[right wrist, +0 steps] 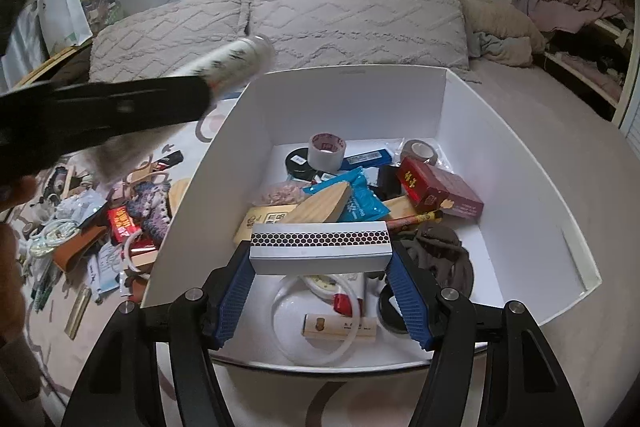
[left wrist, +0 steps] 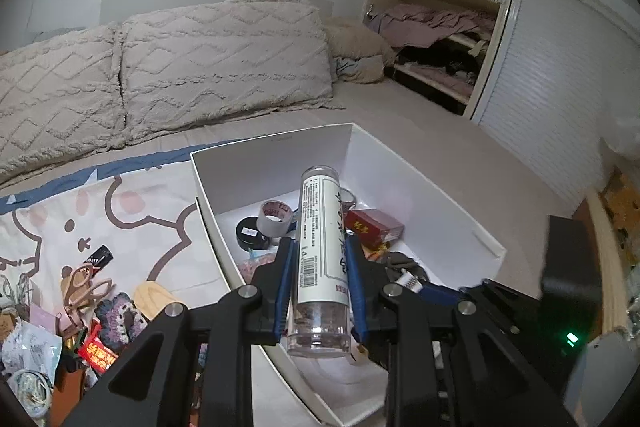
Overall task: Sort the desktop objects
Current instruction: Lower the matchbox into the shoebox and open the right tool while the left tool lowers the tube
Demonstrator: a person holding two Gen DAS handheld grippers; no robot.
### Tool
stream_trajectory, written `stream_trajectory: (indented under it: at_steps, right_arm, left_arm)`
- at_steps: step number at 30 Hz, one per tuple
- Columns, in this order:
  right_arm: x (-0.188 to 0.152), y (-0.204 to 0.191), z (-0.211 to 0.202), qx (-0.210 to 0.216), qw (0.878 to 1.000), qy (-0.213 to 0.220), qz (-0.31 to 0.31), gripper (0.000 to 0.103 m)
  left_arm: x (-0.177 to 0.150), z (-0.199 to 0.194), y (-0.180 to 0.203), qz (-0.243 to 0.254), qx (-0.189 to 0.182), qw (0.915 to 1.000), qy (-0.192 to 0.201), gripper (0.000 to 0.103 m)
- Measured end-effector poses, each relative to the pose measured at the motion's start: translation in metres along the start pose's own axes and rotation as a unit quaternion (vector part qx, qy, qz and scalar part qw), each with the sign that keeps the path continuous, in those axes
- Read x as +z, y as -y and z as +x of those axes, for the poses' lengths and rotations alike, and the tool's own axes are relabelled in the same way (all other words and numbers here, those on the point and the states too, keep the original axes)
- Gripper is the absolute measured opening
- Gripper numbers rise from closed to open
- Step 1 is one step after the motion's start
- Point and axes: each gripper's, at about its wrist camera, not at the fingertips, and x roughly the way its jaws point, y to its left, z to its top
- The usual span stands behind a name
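Left wrist view shows the left gripper [left wrist: 320, 267] pinching a clear labelled tube [left wrist: 322, 255] between its blue pads, carried over the white box [left wrist: 472, 223] on the bed. Right wrist view shows the right gripper [right wrist: 320, 263] clamping a grey matchbox-like carton [right wrist: 320, 247] by its ends, above the box's clutter of tape rolls and packets. Both loads seem at the drop-off step; next, each hand likely needs to lower and spread its jaws over a free patch of floor inside the box
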Motion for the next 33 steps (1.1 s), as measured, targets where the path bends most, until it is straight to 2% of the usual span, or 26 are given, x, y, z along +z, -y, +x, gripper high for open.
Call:
stream_trajectory:
  at_steps: [3,5,6,7,11,20,24,33]
  right_arm:
    - [-0.001,-0.001,0.004,-0.004,1.000,-0.009,-0.003,0.067]
    - [-0.002,-0.002,0.005,-0.007,1.000,-0.011,-0.009,0.078]
    - [-0.002,-0.003,0.005,-0.004,1.000,-0.011,-0.010,0.094]
    - [-0.002,-0.004,0.004,0.001,1.000,-0.010,-0.010,0.098]
    - [-0.003,-0.004,0.002,0.010,1.000,-0.007,-0.011,0.098]
    - [-0.008,0.015,-0.015,0.020,1.000,0.016,0.012,0.098]
    - [-0.011,0.031,-0.025,-0.004,0.999,0.026,0.027,0.098]
    - [-0.015,0.049,-0.044,-0.047,0.997,0.048,0.042,0.098]
  left_arm:
    - [0.004,0.009,0.000,-0.003,0.008,0.9999,-0.006,0.025]
    - [0.007,0.016,0.002,-0.004,0.015,0.9998,-0.010,0.025]
    - [0.009,0.019,0.001,-0.009,0.016,0.9997,-0.013,0.025]
    - [0.010,0.024,0.001,-0.014,0.016,0.9996,-0.017,0.025]
    - [0.017,0.041,-0.003,-0.046,0.026,0.9982,-0.028,0.025]
    - [0.028,0.069,-0.004,-0.066,0.079,0.9930,-0.059,0.025]
    - [0.032,0.083,-0.016,-0.102,0.095,0.9871,-0.079,0.025]
    - [0.031,0.106,-0.020,-0.086,0.182,0.9754,-0.090,0.025]
